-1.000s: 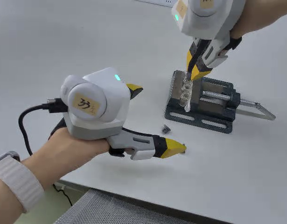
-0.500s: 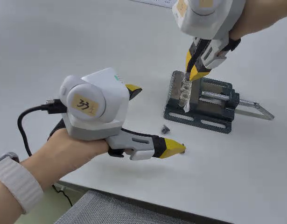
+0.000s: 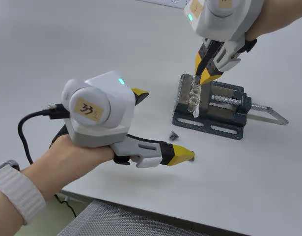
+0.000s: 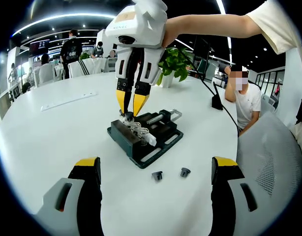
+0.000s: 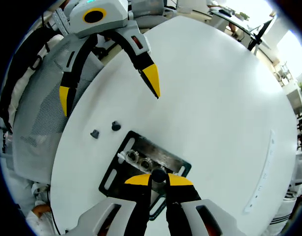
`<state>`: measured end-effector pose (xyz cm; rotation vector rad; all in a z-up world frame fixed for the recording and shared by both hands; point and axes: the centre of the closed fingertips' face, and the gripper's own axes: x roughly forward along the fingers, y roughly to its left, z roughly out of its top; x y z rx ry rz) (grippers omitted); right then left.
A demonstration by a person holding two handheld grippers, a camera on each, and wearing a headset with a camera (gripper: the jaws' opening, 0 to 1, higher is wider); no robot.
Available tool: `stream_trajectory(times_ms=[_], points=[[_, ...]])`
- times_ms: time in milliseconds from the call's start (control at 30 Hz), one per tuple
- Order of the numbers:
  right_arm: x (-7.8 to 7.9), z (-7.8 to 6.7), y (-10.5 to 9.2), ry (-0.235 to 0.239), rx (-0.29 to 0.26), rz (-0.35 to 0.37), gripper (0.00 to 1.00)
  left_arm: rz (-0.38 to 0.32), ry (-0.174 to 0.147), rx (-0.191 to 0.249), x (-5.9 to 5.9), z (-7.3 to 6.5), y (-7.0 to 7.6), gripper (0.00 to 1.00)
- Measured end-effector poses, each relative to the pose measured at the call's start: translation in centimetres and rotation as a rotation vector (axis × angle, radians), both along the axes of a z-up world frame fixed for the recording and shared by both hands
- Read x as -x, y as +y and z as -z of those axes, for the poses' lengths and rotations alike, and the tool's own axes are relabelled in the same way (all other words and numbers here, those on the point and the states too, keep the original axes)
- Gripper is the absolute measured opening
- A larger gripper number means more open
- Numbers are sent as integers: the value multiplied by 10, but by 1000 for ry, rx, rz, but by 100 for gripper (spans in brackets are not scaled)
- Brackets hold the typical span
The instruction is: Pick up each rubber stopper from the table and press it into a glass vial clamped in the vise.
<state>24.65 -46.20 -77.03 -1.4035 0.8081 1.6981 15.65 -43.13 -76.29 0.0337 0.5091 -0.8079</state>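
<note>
A black vise [image 3: 224,123] clamps a row of glass vials [image 3: 193,98] on the white table. My right gripper [image 3: 202,78] comes down from above onto the far vial, shut on a dark rubber stopper [image 5: 158,174] held between its yellow tips. The two nearer vials [image 5: 138,160] stand with open mouths. Two loose stoppers [image 4: 157,175] [image 4: 184,172] lie on the table in front of the vise [image 4: 146,140]; one stopper [image 3: 174,135] shows in the head view. My left gripper [image 3: 165,125] hovers low near them, jaws spread wide, holding nothing.
The vise's handle [image 3: 268,114] sticks out to the right. A black cable [image 3: 25,132] trails from the left gripper toward the table's front edge [image 3: 141,209]. A mesh chair [image 4: 273,167] and a seated person are beyond the table in the left gripper view.
</note>
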Motion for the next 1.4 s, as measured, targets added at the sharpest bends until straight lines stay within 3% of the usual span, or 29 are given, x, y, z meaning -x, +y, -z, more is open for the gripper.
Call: stream_trajectory(times_ms=[267,733,800,1400], points=[[-1,-2,1,-15,-36,-13,7,3,2,1,1,-1,-2,92],[-1,-2,2,-14,-22,-5,6,4,4,3,-1,0,-2,92],[-8,1,1,-7,-21,4,6,4,7,4,-1,0,-1,92],[-1,-1,1,-26,-21,-28,7,4,6,5,-1,2,-1,92]])
